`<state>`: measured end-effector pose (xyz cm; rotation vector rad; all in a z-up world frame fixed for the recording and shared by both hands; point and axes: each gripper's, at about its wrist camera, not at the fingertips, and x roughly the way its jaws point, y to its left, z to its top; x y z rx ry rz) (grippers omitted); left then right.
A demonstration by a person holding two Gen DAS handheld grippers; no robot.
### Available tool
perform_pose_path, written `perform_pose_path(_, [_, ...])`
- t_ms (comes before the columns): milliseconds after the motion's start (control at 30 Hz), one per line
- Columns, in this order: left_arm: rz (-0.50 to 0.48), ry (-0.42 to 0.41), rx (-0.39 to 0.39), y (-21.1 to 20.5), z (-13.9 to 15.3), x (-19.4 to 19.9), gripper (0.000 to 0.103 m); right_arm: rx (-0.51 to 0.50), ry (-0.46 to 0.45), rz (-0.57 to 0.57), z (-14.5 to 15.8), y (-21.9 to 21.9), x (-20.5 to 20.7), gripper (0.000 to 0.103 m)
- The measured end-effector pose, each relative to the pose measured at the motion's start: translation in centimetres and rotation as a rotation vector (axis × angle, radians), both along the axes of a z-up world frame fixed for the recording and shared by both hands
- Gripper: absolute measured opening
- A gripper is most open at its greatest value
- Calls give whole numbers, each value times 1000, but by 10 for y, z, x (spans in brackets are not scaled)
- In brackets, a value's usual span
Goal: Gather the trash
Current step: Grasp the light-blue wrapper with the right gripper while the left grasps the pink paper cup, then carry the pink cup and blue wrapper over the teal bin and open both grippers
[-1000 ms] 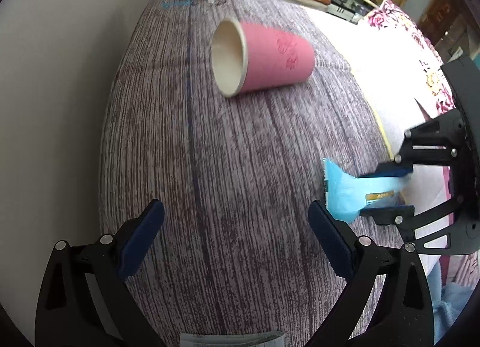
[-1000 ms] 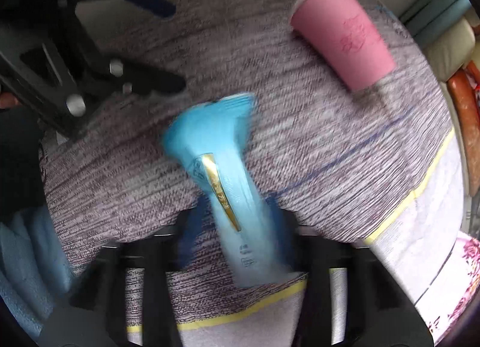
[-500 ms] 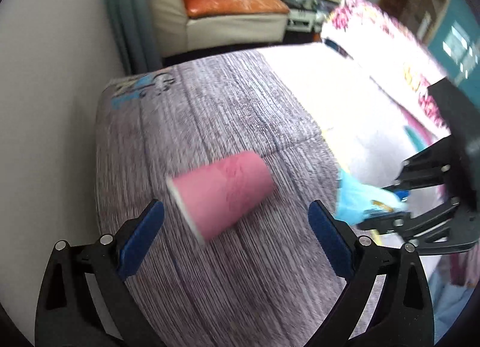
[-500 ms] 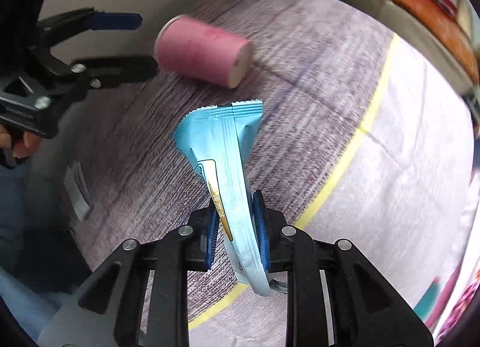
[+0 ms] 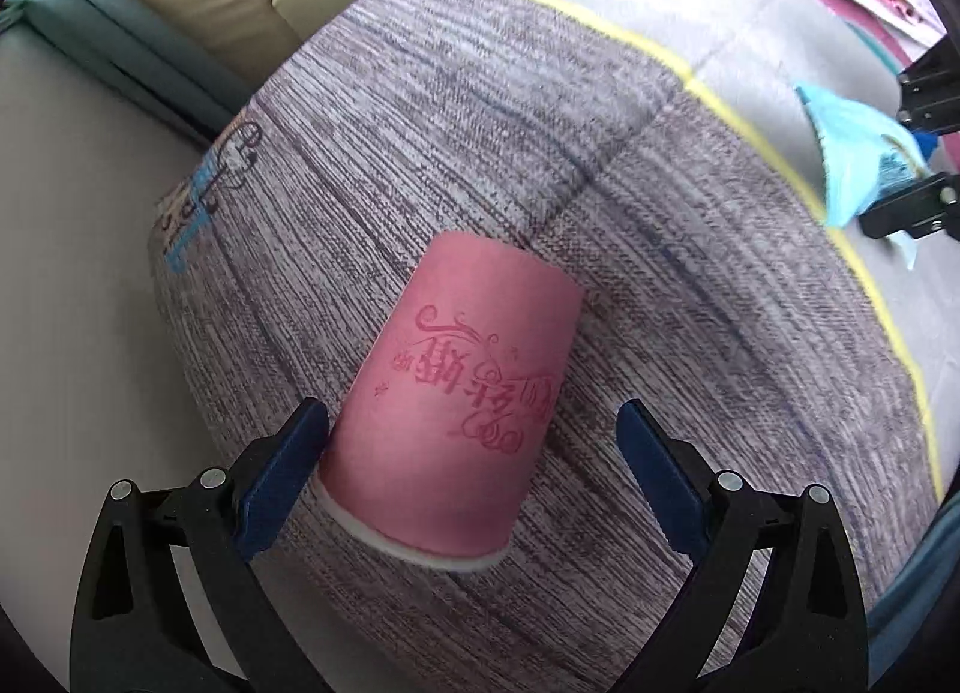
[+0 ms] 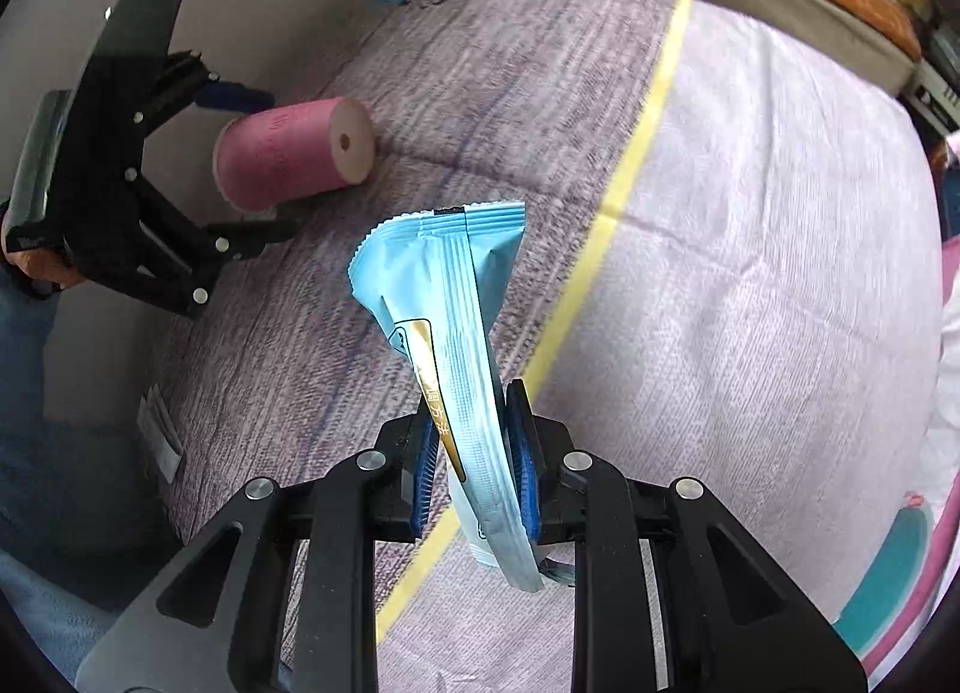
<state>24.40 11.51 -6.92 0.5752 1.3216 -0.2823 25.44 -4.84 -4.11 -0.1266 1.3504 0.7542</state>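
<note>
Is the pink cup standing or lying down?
Lying down. The cup rests on its side on the bedspread; its base faces the right wrist camera, its rim faces the open left gripper.

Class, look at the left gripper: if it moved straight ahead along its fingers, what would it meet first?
Most likely the pink paper cup, lying on its side on the striped bedcover. The left gripper is open, its fingers either side of the cup's rim end, so the cup would slide between them.

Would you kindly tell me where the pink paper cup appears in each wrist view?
Left wrist: pink paper cup lies low centre, rim nearest, between the open left claw fingers.
Right wrist: upper left, base facing the camera.
Shared landmark: yellow stripe on the cloth.
</note>
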Motion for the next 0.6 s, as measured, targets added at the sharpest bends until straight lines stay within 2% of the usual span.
perform_pose_path(33, [22,-3,-2,2,-3,3,96,7,1,-6,0,-3,2,21])
perform_pose_path(100, [94,-10,-55,10,-5,9,85,34,5,-34,-1,-11,4,21])
perform_pose_path(133, [134,-5,-96,15,-5,12,75,40,5,-42,-3,-12,4,21])
perform_pose_path(167, [164,-14,-124,19,-3,13,73,48,3,-59,-4,-17,5,21])
perform_pose_path(300, [288,-78,-185,28,2,7,69,85,6,-126,-6,-31,3,21])
perform_pose_path(433, [406,-82,-223,25,5,-7,68,101,5,-168,-5,-47,0,21])
perform_pose_path(600, [383,-96,-272,-10,20,-29,68,141,-5,-238,-1,-72,-12,21])
